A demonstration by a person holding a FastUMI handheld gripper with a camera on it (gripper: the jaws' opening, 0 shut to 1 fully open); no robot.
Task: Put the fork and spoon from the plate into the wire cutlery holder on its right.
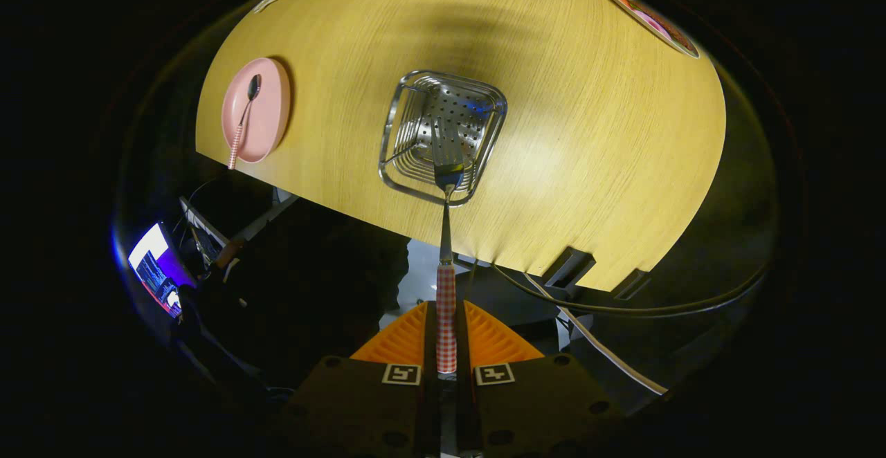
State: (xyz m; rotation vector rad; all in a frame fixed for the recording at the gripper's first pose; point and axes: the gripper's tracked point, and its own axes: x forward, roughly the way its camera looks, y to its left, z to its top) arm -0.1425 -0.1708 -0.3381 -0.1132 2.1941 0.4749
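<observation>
Right now the gripper [446, 347] is clamping both orange fingers [398, 340] on the checked handle of the fork [446, 236], pointing its tines down over the wire cutlery holder [441, 136] at the frame's centre, probably lining it up to drop in. Meanwhile the spoon [243, 119] is lying on the pink plate [273, 108] at upper left, while the fork's tines are blurring into the holder's perforated bottom
</observation>
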